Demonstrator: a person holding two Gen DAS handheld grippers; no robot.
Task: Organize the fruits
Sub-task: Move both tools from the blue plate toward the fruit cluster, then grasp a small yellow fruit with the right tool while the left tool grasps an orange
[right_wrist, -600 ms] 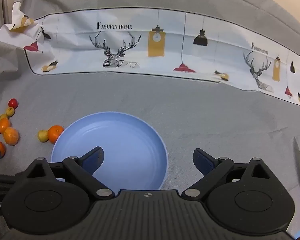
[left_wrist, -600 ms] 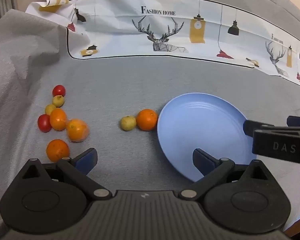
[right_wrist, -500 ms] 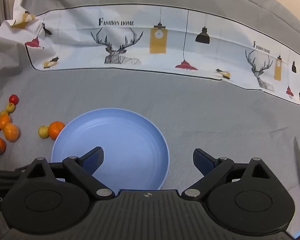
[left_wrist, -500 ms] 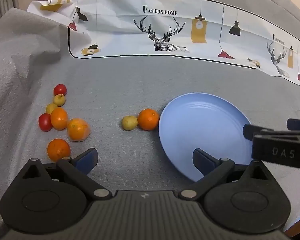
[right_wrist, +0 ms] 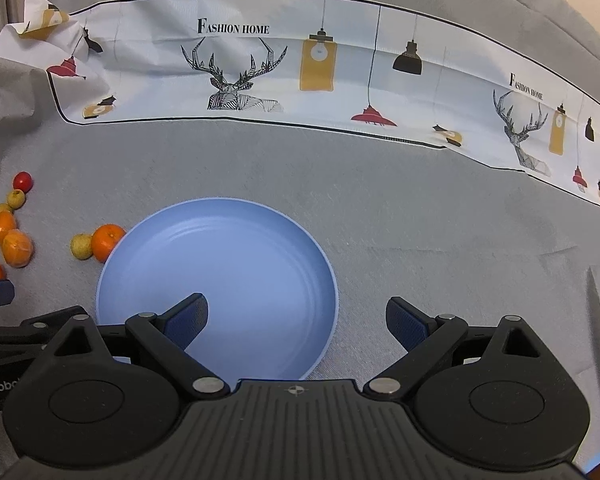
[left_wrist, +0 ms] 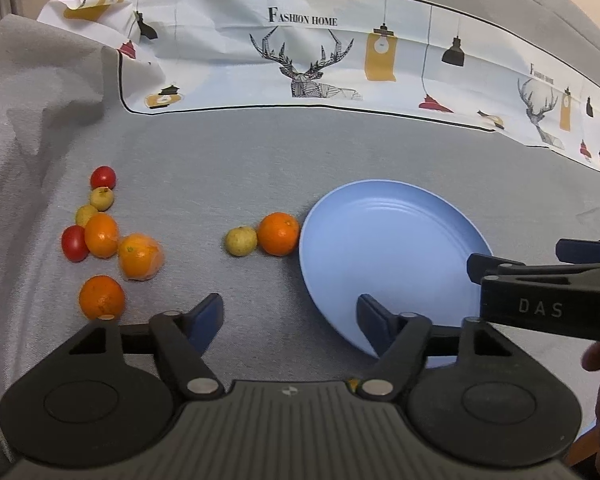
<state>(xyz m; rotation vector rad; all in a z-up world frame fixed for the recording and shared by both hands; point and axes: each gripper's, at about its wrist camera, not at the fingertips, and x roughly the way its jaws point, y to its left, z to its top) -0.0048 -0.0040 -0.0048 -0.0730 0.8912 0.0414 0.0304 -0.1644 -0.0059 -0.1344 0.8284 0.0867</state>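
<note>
While both point steeply down at the grey cloth-covered table [right_wrist: 420, 208], the left tongs [left_wrist: 290, 316] and right tongs [right_wrist: 296, 318] stand wide with nothing between them. The right tongs hang over the round blue plastic plate [right_wrist: 236, 248]; the left ones hover beside it, nearer the scattered oranges [left_wrist: 278, 234], small yellow fruits [left_wrist: 241, 241] and red tomatoes [left_wrist: 103, 177].

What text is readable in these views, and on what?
"FASHION HOME": printed cloth, above the deer head; repeated smaller at its right end.
"DAS": side of the right claw, in the left wrist view.
"enRobo", cut off by the frame edge: left claw's body, in the right wrist view.
No other text is visible.
</note>
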